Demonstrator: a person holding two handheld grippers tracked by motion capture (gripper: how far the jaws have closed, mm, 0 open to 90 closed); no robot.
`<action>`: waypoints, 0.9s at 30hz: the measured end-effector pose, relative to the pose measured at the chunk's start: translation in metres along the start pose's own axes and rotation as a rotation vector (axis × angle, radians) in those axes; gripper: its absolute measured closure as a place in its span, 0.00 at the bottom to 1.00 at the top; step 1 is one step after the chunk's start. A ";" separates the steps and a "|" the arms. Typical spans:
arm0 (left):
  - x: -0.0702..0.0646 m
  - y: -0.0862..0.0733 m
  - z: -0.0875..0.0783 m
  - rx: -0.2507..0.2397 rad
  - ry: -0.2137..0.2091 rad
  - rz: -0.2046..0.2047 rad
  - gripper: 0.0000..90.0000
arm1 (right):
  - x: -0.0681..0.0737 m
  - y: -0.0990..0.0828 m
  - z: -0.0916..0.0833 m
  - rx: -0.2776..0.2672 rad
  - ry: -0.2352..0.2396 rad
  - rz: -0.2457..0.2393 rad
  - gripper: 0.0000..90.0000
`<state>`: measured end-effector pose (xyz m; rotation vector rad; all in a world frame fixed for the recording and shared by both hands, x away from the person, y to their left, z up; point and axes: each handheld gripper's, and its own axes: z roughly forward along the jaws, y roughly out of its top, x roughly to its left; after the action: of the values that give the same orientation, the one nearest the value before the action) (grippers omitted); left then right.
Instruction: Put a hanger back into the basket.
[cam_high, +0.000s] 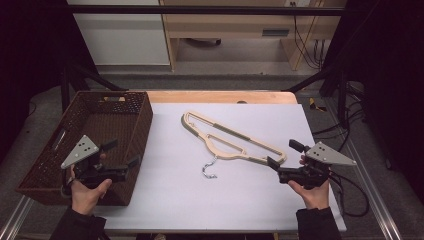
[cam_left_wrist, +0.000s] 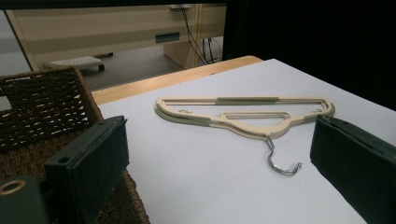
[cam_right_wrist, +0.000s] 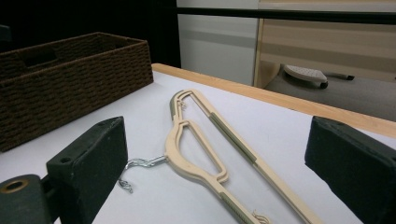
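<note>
White paper-covered table (cam_high: 200, 200) has a cream plastic hanger (cam_high: 232, 140) lying dead centre, a dark woven wicker basket (cam_high: 137, 125) at 9 o'clock, and left gripper (cam_high: 121, 153) and right gripper (cam_high: 285, 153) both gaping, pinching nothing.

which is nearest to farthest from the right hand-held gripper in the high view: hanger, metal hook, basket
From the right hand-held gripper:
1. hanger, its near end just beside the open jaws
2. metal hook, mid-sheet, to the left
3. basket, far left edge of the table
</note>
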<state>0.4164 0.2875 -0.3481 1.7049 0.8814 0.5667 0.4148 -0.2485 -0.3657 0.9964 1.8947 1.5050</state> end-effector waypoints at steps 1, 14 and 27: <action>0.000 0.000 0.000 0.001 0.003 0.001 0.05 | 0.000 0.000 0.000 0.004 0.001 -0.002 0.07; 0.001 -0.002 0.001 0.015 0.000 0.014 0.05 | -0.001 0.000 0.024 0.106 0.033 -0.039 0.09; 0.001 -0.002 0.001 0.023 -0.001 0.025 0.05 | -0.002 -0.004 0.083 0.273 0.093 -0.102 0.17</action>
<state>0.4173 0.2877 -0.3499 1.7383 0.8704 0.5745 0.4792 -0.2019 -0.3900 0.9424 2.2264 1.2786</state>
